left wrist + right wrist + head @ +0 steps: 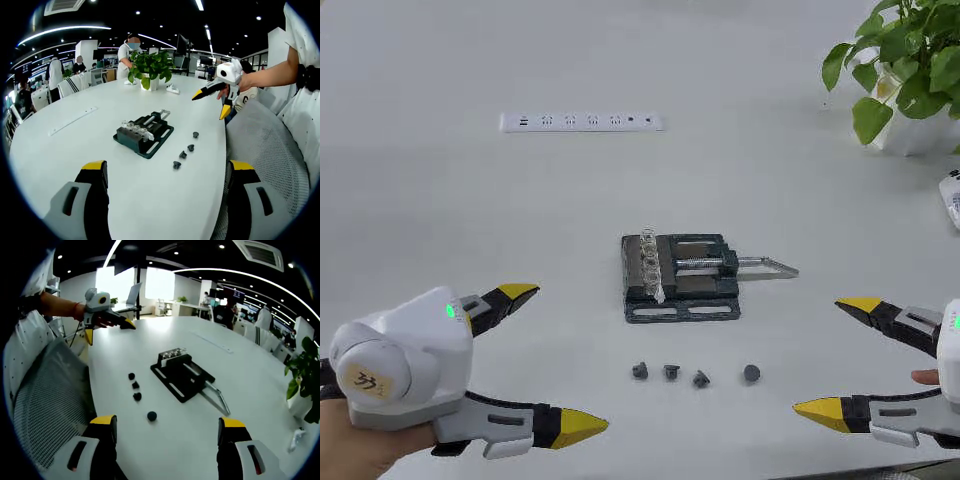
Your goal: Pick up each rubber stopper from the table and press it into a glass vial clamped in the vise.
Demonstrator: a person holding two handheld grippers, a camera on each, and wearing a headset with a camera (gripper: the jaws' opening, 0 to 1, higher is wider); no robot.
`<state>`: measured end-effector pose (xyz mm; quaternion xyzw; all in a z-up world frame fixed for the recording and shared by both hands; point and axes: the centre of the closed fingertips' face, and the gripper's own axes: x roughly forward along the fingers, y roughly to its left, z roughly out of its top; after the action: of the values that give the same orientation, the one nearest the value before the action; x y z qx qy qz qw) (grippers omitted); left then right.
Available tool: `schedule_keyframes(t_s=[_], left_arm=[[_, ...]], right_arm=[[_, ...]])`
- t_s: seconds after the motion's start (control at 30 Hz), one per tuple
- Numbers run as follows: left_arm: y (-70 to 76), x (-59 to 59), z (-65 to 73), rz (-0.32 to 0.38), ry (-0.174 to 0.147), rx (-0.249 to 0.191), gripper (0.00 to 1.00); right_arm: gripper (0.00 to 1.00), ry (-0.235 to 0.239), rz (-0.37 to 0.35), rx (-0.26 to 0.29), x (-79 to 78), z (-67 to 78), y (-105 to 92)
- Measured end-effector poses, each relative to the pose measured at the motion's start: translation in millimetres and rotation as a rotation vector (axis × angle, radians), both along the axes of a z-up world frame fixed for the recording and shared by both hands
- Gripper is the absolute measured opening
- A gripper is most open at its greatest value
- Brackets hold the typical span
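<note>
The left hand-held gripper (pixel 552 358) hovers low over the near left of the white table (pixel 470 220), held in a hand (pixel 360 445), its yellow-tipped jaws spread wide apart and empty. The right hand-held gripper (pixel 837 355) hangs at the near right, jaws just as wide apart and empty too. Both point in toward the middle of the table.

Between them, four dark stoppers (pixel 671 372) lie in a loose row on the table, three close together and the fourth a little off to the right. Neither hand-held gripper touches them. Just beyond the row sits the black vise (pixel 695 280), its handle sticking out to the right. A row of clear vials (pixel 650 262) stands upright, clamped at the left of the vise.

Farther back a white power strip (pixel 580 122) lies flat on the table, and a green plant (pixel 905 60) in a white pot stands at the far right corner
</note>
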<state>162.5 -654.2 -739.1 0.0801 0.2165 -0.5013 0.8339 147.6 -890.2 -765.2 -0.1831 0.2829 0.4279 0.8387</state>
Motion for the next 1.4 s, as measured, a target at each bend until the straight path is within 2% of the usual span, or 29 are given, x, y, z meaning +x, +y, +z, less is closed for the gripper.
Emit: schedule_keyframes(t_s=[0.6,1.07,1.23,1.4], left_arm=[[-6.9,-1.4,2.3,-0.013,0.002,-0.002,0.99],[-8.9,1.5,-0.5,-0.012,0.009,-0.012,0.99],[-7.5,3.0,-3.1,-0.010,0.011,-0.017,0.99],[-7.7,4.0,-3.1,-0.007,0.010,-0.023,0.99]], right_arm=[[0.81,0.013,0.001,0.002,-3.1,-3.2,2.1],[0.79,0.019,0.015,-0.002,0.7,-2.5,8.6],[0.78,0.026,0.036,-0.009,2.9,-1.5,16.3],[0.69,0.043,0.075,-0.026,3.3,-2.3,25.9]])
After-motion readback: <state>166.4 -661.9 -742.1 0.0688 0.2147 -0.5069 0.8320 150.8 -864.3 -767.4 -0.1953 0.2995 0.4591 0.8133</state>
